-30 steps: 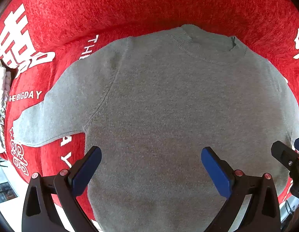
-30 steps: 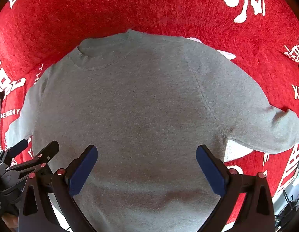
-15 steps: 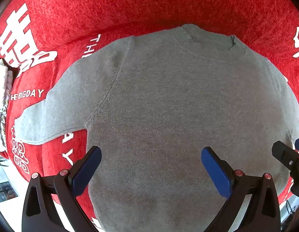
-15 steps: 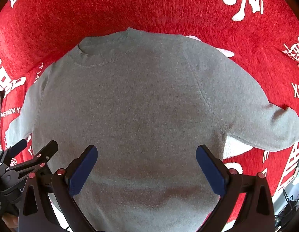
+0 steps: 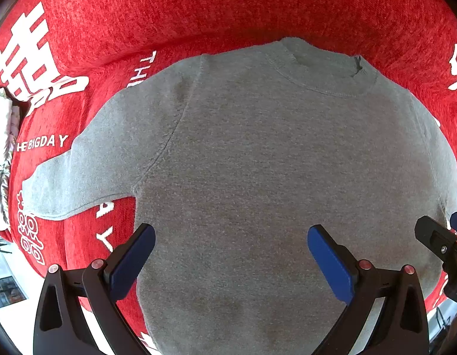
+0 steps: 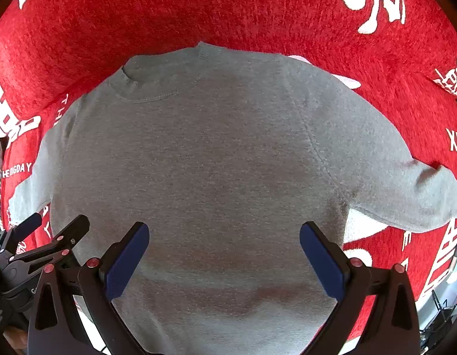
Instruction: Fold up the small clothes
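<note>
Hovering both tools spread wide, empty: left gripper point(image 5: 231, 250), right gripper point(image 6: 224, 247). Grey sweater point(image 5: 273, 162) lies flat, sleeves out, on the red blanket point(image 5: 199, 14). Soft, light, limp knit, I'd judge; I'd pinch a sleeve cuff point(image 5: 36, 195) or hem corner.
</note>
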`<state>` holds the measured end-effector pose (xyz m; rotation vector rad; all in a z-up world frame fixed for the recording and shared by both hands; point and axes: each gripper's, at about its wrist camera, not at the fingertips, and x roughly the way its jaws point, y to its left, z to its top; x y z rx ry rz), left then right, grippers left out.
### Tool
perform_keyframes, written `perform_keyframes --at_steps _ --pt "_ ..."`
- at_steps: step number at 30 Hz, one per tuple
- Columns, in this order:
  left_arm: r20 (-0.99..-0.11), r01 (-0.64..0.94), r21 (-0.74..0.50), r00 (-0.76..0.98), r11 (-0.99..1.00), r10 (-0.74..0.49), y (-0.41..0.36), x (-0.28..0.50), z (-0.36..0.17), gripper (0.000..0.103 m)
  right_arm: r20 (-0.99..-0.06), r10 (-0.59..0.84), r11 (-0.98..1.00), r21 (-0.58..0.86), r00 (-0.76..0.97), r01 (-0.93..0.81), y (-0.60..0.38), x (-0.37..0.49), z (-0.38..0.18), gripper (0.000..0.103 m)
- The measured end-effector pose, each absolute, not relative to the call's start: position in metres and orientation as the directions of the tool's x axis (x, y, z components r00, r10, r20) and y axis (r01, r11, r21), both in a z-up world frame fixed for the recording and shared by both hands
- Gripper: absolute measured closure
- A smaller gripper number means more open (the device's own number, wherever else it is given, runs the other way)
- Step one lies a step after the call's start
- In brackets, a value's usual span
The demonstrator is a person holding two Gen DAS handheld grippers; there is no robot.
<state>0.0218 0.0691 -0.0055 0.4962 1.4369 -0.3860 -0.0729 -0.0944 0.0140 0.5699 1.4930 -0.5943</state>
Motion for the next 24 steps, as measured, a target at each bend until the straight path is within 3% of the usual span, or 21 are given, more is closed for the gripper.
perform_keyframes --at_steps 10,16,24 --pt "-0.994 0.534 0.084 0.099 0.841 0.036 0.05 0.033 -0.028 0.0 -0.995 -0.096 0.746 -0.069 0.005 0.663 -0.088 -0.067 0.012 0.001" --pt "-0.995 0.534 0.08 0.099 0.842 0.032 0.048 0.037 -0.035 0.0 -0.999 -0.046 0.753 -0.027 0.012 0.658 -0.089 -0.066 0.011 0.001" --pt "-0.995 0.533 0.077 0.096 0.843 0.03 0.052 0.04 -0.036 0.0 -0.996 -0.082 0.756 -0.034 0.043 0.653 -0.089 -0.068 0.014 0.001"
